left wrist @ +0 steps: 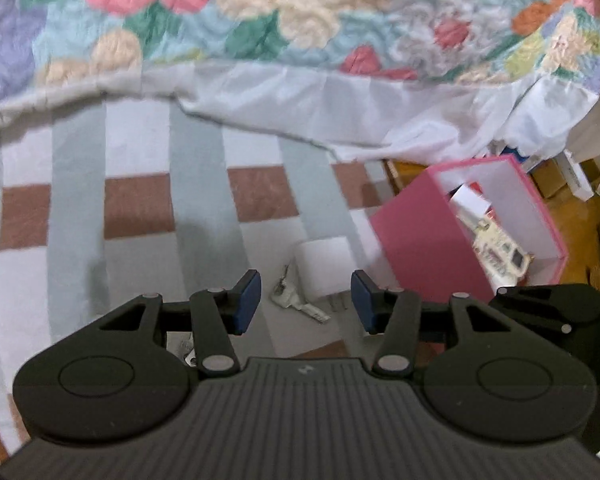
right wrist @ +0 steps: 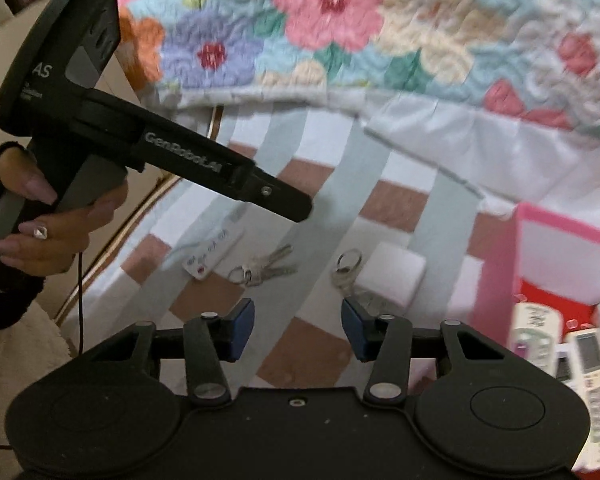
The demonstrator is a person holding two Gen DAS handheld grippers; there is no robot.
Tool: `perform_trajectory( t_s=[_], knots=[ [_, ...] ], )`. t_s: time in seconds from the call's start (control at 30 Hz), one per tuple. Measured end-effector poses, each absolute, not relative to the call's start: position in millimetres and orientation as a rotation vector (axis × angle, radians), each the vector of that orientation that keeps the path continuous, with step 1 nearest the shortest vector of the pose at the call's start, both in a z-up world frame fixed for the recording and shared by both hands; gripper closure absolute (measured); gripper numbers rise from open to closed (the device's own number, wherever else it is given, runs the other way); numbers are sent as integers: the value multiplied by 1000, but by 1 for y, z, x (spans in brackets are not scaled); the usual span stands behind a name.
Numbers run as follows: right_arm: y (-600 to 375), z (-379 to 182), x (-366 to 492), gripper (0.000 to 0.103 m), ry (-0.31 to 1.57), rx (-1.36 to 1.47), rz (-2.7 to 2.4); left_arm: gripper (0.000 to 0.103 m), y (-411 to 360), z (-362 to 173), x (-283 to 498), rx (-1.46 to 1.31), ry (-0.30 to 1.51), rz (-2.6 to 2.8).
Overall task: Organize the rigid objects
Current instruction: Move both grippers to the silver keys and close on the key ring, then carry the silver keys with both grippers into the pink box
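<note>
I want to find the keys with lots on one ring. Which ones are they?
Start at the pink box on the striped bedcover. Next to it lies a white block with one ring of keys touching it. Further from the box, lying apart from both, is the key bunch you want: several keys fanned out from one ring, beside a flat white tag.
</note>
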State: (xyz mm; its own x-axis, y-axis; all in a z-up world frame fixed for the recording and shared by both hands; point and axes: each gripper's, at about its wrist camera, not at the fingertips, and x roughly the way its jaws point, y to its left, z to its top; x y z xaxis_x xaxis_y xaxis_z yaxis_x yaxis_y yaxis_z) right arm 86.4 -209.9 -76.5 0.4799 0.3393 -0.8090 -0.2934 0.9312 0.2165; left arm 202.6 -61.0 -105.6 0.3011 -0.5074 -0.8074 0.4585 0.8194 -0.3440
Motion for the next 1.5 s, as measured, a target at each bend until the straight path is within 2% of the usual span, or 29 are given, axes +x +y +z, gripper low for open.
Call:
perform_trajectory(
  t_s=[0.1, 0.27, 0.33, 0.4, 0.43, 0.5, 0.63, 0.77, 0.83, 0.87, 0.93, 0.97, 1.03, 1.07, 1.1, 1.5],
  knots=[
    [-199, -93, 92, 61, 993, 20, 379, 56, -59, -131, 202, 36, 1116, -582],
    [-179, -108, 111, 63, 940, -136, 383, 56, -42, -153, 201, 126, 1161, -527],
    [-173, -116, 120, 67, 948, -206, 389, 56, -33, -159, 202, 147, 1141, -463],
    [-171, -124, 129, 78, 973, -215, 404, 56, -25, -169, 203, 163, 1148, -434],
    [-171, -127, 132, 79, 982, -204, 399, 56, -23, -175, 205, 147, 1177, -456],
    [-175, -134, 139, 79, 1002, -156, 376, 55, -17, -185, 207, 63, 1229, -482],
    [-182, -148, 151, 79, 1028, -80, 285, 54, -19, -183, 199, 90, 1194, -474],
    [-189, -153, 162, 75, 1024, 11, 223, 53, -27, -184, 181, 211, 1116, -472],
    [-181, -155, 168, 74, 1017, -46, 207, 53, -35, -186, 174, 279, 1081, -464],
    [-176, -158, 171, 74, 1026, -83, 200, 56, -38, -186, 172, 286, 1066, -457],
    [-171, -160, 175, 73, 1026, -112, 193, 69, -36, -184, 172, 267, 1050, -456],
    [-172, -159, 176, 80, 1019, -110, 189, 85, -34, -183, 174, 252, 1045, -459],
    [-176, -156, 173, 83, 996, -94, 181, 87, -27, -182, 181, 184, 1068, -450],
    [-179, -154, 171, 90, 974, -74, 186, 92, -24, -181, 183, 151, 1072, -447],
    [-183, -151, 167, 95, 959, -51, 190, 95, -19, -180, 186, 120, 1078, -444],
    [-217, -122, 139, 97, 895, 212, 222, 99, 6, -156, 199, -190, 1076, -534]
  ],
)
